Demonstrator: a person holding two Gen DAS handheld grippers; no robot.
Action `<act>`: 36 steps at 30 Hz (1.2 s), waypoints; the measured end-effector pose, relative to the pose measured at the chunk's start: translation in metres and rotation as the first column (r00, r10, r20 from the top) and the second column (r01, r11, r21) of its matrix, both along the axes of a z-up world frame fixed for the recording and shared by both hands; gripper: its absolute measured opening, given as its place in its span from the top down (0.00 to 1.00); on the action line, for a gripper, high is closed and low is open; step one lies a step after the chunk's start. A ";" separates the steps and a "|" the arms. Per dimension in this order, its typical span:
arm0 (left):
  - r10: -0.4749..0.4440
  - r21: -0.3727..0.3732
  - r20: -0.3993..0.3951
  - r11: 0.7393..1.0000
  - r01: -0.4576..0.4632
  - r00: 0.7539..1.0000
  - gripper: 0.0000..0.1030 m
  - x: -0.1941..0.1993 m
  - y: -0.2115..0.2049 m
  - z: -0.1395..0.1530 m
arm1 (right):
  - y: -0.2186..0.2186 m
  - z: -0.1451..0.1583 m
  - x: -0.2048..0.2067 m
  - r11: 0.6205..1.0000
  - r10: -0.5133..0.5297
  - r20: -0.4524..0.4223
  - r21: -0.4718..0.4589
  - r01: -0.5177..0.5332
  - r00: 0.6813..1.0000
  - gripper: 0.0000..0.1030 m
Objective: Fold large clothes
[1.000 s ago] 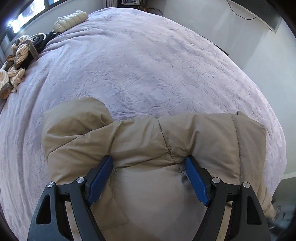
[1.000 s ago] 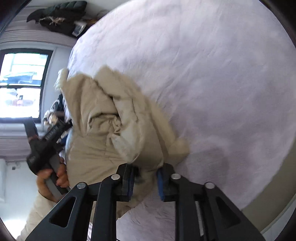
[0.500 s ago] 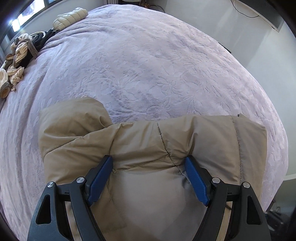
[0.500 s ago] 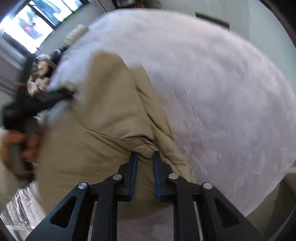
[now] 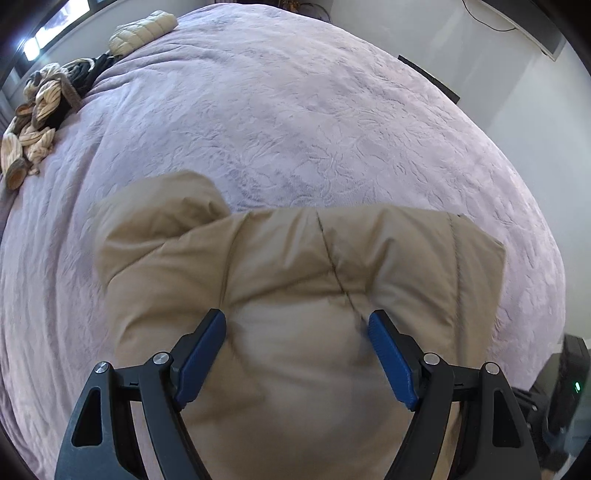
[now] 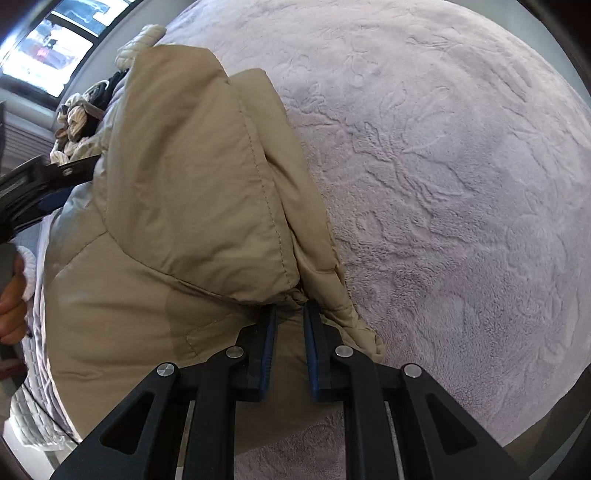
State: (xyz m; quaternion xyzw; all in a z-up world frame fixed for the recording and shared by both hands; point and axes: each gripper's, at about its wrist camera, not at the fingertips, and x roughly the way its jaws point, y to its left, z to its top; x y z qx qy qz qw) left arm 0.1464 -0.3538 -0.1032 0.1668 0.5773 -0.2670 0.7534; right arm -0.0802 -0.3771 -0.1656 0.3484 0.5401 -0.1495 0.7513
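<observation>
A beige padded jacket [image 5: 295,258] lies bunched on the lilac bedspread [image 5: 295,110]. My left gripper [image 5: 295,321] points steeply down at it. Its blue pads stand wide and press into a thick puffy fold of the jacket. In the right wrist view the jacket [image 6: 184,184] rises as a tall fold, seam side up. My right gripper [image 6: 290,310] is nearly closed and pinches a gathered edge of the jacket at its pad tips. At the left edge of that view the left gripper [image 6: 40,181] reaches the jacket's far side, with a person's hand [image 6: 11,295] on its handle.
A pile of striped and dark clothes [image 5: 40,103] and a folded cream puffer [image 5: 144,31] lie at the bed's far left corner. A black device [image 5: 569,376] stands off the bed's right side. A window [image 6: 48,44] is behind the pile. The bedspread [image 6: 443,184] stretches bare to the right.
My right gripper has rolled and swung across, narrowed its jaws on the jacket and brought the fold upright. The left gripper has held its wide grip almost still.
</observation>
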 end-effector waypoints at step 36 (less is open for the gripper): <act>0.288 -0.327 -0.585 0.771 -0.546 0.758 0.00 -0.032 0.197 -0.062 | -0.046 0.033 0.075 0.987 0.128 -0.125 0.117 -0.114 0.984 0.55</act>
